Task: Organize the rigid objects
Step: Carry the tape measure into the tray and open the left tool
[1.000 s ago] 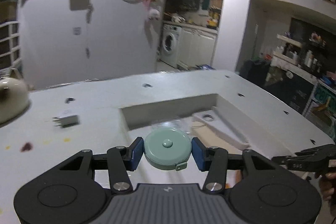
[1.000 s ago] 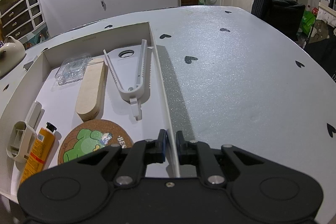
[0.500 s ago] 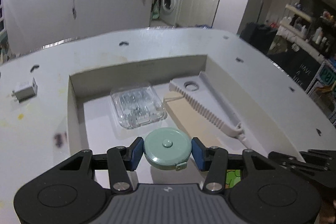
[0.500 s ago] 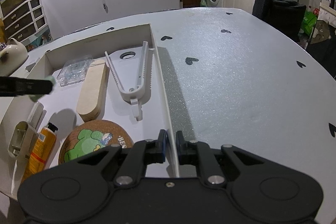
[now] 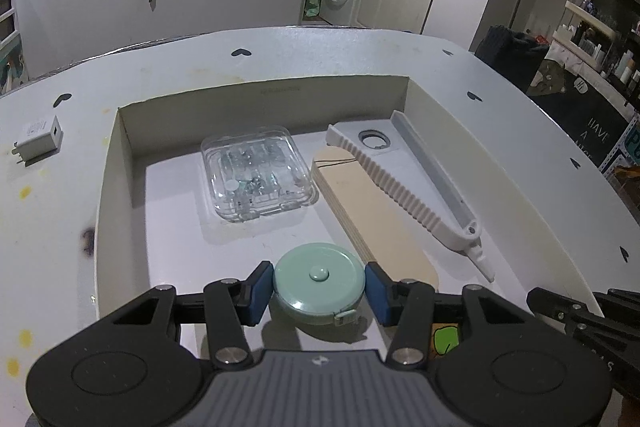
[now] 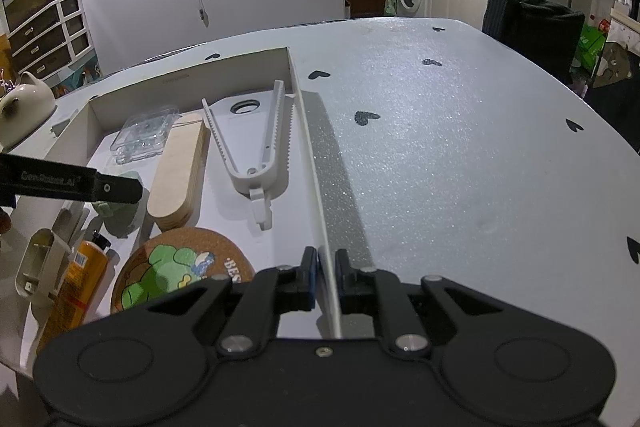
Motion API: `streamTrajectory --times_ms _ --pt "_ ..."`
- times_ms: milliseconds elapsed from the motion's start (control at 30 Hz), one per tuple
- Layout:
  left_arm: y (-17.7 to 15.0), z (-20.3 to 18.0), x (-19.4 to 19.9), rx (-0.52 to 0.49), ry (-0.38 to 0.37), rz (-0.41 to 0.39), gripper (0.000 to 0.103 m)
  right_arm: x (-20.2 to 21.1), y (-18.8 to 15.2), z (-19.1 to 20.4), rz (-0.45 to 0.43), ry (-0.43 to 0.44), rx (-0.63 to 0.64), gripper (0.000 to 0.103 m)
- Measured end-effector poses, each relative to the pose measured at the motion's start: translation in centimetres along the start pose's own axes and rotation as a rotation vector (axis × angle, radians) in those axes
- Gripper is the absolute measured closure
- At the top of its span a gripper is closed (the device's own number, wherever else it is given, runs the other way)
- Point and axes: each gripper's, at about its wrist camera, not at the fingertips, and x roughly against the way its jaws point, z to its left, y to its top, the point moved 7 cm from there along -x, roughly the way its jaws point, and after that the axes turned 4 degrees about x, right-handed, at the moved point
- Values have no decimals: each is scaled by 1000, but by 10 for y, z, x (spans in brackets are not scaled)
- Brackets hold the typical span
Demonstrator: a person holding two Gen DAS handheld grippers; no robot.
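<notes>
A round mint-green tape measure (image 5: pixel 319 283) sits between the blue pads of my left gripper (image 5: pixel 319 287), which is shut on it. It hangs low over the floor of the white cardboard box (image 5: pixel 256 99), near the front and just left of the wooden board (image 5: pixel 372 215). The right wrist view shows the left gripper (image 6: pixel 116 187) coming in from the left with the tape measure (image 6: pixel 120 217) under its finger. My right gripper (image 6: pixel 326 279) is shut on the box's right wall (image 6: pixel 312 163), one pad on each side of it.
Inside the box lie a clear plastic case (image 5: pixel 258 179), white serrated tongs (image 5: pixel 404 195), a cork coaster with a green frog (image 6: pixel 180 271), an orange tube (image 6: pixel 76 291) and a beige plastic holder (image 6: pixel 36 263). A white charger plug (image 5: pixel 38 139) lies on the table left of the box.
My left gripper has moved forward over the box, tipped downward and sunk, carrying the tape measure in. The right gripper has stayed on the box wall.
</notes>
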Motion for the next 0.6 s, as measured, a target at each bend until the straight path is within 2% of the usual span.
streamTrajectory --times_ms 33,100,167,300,433,600 --pt "-1 0 0 -1 4 3 51 0 0 0 0 0 -1 92" --pt "-1 -1 0 -1 10 4 43 0 0 0 -1 1 -1 92" --pt "-2 -2 1 -1 9 2 27 0 0 0 0 1 -2 92" --pt "-2 -6 9 -7 -9 -4 17 0 0 0 0 1 -2 92" --pt "0 -8 25 8 -31 -16 3 0 0 0 1 1 0 92" --pt "5 -14 59 -8 -85 -64 0 0 0 0 1 2 4 92"
